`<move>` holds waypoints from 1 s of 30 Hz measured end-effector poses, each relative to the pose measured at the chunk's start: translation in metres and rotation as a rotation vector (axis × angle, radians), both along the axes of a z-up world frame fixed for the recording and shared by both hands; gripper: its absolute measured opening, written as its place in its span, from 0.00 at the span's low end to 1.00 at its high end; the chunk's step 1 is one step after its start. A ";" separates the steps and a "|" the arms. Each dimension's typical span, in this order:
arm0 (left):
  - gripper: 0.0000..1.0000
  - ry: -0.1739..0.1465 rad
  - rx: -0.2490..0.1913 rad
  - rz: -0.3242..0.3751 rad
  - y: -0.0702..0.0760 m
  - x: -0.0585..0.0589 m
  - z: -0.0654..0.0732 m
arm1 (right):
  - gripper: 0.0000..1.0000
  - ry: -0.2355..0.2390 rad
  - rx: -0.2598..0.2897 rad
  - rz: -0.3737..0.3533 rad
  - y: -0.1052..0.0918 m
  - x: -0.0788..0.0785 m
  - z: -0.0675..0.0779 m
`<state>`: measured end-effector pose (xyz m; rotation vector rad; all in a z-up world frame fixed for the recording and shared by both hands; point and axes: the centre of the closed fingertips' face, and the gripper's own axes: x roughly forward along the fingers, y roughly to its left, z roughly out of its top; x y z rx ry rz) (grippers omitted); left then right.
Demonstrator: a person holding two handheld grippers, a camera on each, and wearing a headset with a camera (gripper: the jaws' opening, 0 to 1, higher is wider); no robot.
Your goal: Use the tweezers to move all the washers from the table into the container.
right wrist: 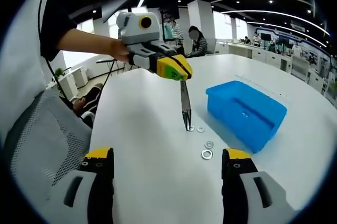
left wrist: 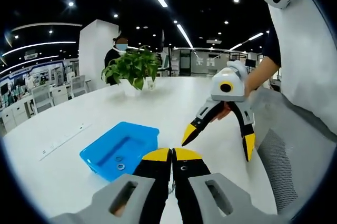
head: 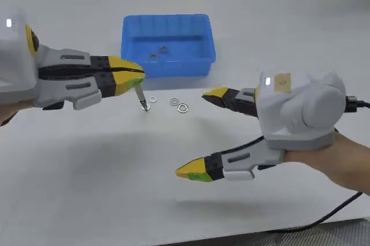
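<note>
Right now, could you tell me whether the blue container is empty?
Not empty: the blue container holds two washers on its floor.

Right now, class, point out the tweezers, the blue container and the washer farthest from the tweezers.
tweezers (right wrist: 185, 100): right gripper view, mid-shaft.
blue container (head: 173, 67): head view, front wall.
farthest washer (head: 183, 108): head view, centre of the ring.

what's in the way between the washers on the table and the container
Nothing visible. Bare table lies between the washers and the container; only its near wall has to be cleared. The tweezers in the left hand-held gripper have their tips at one washer.
</note>
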<state>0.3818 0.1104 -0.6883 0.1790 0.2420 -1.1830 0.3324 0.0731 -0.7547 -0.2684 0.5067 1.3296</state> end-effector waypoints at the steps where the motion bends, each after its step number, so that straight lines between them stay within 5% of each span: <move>1: 0.04 0.004 0.004 -0.009 -0.001 -0.001 0.000 | 0.83 -0.002 0.004 0.011 0.006 0.003 0.002; 11: 0.04 0.010 0.051 -0.093 -0.006 -0.007 -0.002 | 0.71 -0.034 -0.017 0.124 0.040 0.018 0.001; 26: 0.04 0.021 0.060 -0.104 -0.005 -0.008 -0.005 | 0.29 -0.074 -0.035 0.240 0.067 0.029 -0.003; 30: 0.04 0.019 0.065 -0.105 -0.005 -0.007 -0.006 | 0.27 -0.069 -0.048 0.258 0.069 0.030 -0.007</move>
